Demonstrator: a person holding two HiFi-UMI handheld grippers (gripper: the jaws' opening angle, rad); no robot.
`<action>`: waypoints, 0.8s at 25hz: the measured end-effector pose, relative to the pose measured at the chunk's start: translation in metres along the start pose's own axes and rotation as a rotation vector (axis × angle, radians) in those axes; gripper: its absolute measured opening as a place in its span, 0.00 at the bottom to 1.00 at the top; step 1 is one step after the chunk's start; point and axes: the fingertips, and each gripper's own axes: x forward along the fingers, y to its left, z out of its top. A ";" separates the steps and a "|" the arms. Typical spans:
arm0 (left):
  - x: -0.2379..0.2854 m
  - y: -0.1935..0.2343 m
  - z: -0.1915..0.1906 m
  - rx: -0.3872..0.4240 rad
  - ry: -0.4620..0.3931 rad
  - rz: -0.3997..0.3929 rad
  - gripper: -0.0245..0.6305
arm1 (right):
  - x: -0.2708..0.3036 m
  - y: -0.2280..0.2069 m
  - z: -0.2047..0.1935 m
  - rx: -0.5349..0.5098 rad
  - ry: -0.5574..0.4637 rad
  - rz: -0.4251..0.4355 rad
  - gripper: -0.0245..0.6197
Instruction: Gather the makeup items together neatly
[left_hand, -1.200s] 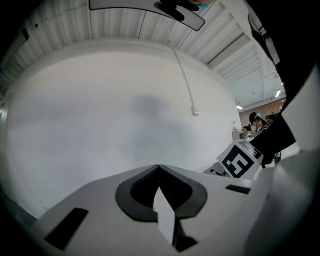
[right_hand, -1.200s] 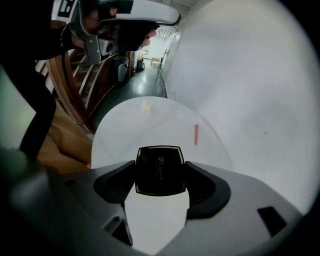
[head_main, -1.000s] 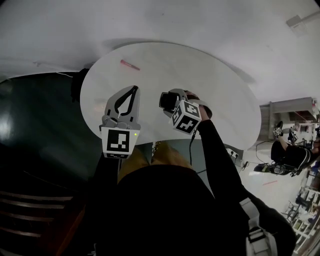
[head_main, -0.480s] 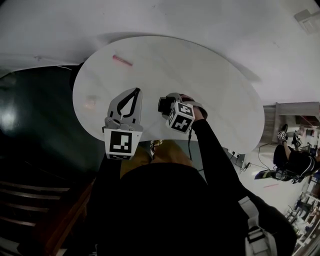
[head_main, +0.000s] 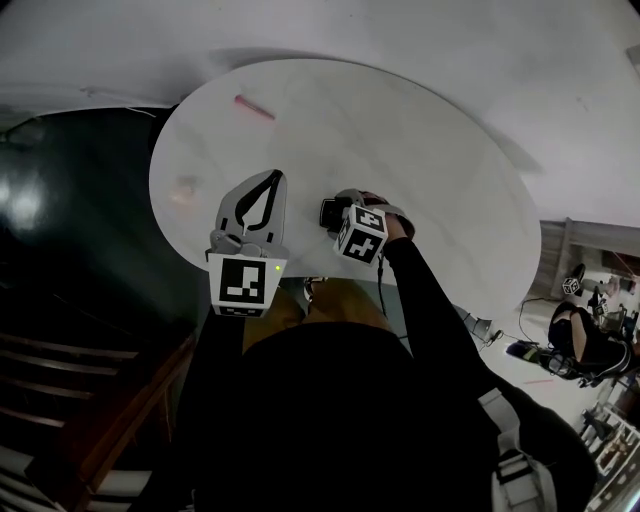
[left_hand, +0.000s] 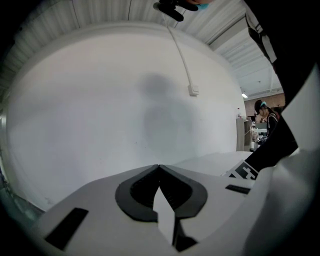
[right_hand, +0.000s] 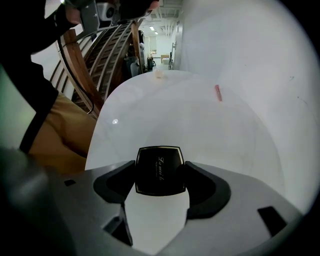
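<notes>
Right tongs (head_main: 333, 212): closed on a black square compact (right_hand: 160, 170), one jaw on each side edge. Left tongs (left_hand: 159, 169): jaws together, nothing between them. Both hang just beside each other over the near part of the round white table (head_main: 430, 160) and have kept that position over the last second.

What has changed is the coverage. A small pale item (head_main: 183, 188) at the table's left edge, out of sight a second ago, is now in view. A pink stick (head_main: 254, 107) lies at the far left edge. Judgement: the three items are well apart, so gathering has not begun. The compact is in hand and needs a set-down spot near the other two.

Limits of view:
- The pale item is blurred and its kind cannot be told.
- The pink stick is too small to identify.
- From above, the marker cube (head_main: 360, 235) covers most of the compact.
- Whether the compact rests on the table or is lifted cannot be told.
- The person's body (head_main: 330, 420) hides the table's near edge.
- The left tongs face a white wall (left_hand: 100, 100), with no item ahead.
</notes>
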 end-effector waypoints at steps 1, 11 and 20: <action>0.000 0.001 -0.002 -0.008 0.004 0.003 0.06 | 0.001 0.000 0.000 0.001 -0.006 0.001 0.54; 0.008 0.000 -0.003 -0.013 0.012 0.003 0.06 | -0.008 0.003 0.000 0.009 -0.056 0.009 0.54; 0.005 0.010 0.008 0.003 -0.025 0.023 0.06 | -0.059 -0.027 0.045 0.069 -0.244 -0.127 0.54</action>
